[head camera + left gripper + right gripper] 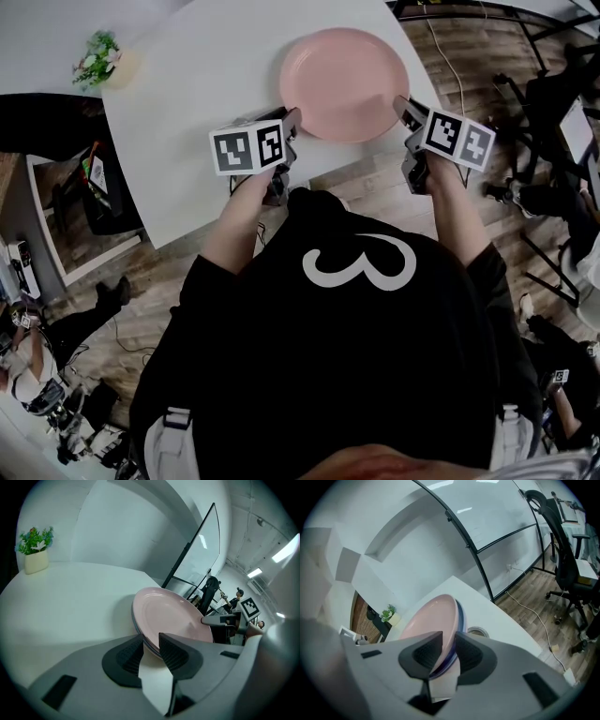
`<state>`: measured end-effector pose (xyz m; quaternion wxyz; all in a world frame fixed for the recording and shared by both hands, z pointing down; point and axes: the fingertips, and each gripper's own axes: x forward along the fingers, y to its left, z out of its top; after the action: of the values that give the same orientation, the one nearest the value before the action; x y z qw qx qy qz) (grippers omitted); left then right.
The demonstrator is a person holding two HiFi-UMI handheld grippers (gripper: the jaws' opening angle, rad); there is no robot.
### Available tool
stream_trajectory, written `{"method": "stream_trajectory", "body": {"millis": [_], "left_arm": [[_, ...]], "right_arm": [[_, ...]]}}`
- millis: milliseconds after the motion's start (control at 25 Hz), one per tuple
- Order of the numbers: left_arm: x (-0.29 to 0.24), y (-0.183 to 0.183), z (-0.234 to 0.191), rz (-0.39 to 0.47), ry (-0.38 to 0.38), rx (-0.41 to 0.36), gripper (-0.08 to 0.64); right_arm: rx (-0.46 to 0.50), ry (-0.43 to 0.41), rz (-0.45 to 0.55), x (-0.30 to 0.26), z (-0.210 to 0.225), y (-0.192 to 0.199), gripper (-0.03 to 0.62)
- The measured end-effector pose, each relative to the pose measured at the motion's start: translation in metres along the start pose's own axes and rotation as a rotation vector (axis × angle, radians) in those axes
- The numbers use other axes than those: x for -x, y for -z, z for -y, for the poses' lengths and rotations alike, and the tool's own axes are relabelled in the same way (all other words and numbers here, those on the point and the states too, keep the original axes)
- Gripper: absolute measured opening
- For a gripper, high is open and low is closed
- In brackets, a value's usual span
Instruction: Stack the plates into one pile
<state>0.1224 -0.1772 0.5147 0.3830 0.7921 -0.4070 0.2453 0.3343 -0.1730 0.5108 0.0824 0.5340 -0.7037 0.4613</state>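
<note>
White rectangular table (187, 112) fills the upper head view. On or just over it, toward its 4 o'clock corner, sits the pile of round plates (342, 80): glossy pale pink one on top, bluish-purple rims showing beneath; cannot tell whether the pile rests on the surface or is already lifted. Risk, as a judgement: the grip is on rims only, at two points, so any uneven lift or tilt could let the smooth lower plates slide out from under the pink one, or tip the pile off the near edge. Left gripper (292, 120) bites the rim at about 8 o'clock, right gripper (403, 105) at about 4 o'clock. Each pair of ribbed dark pads is partly closed, pressed onto the stacked rims from above and below. Small green potted plant (98, 58) at the table's 10 o'clock corner, well apart.
</note>
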Motion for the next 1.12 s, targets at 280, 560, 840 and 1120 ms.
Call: {"method": "stream_trajectory", "body": {"millis": [280,560,840,1120], "left_arm": [[0.003,-0.003,0.000,0.021,0.008,0.002,0.098],[0.019,-0.007,-0.009,0.081,0.022,0.033,0.101],[0.041,0.002,-0.004,0.098,0.073,0.052,0.109],[0.092,0.007,0.026,0.143,0.166,0.011,0.109]], "right_arm": [[-0.002,-0.010,0.011,-0.001,-0.003,-0.001,0.091],[0.026,0.027,0.019,0.000,-0.003,0.002,0.164],[0.007,0.030,0.028,0.015,-0.003,0.009,0.176],[0.063,-0.057,0.095,0.062,-0.047,0.015,0.149]]}}
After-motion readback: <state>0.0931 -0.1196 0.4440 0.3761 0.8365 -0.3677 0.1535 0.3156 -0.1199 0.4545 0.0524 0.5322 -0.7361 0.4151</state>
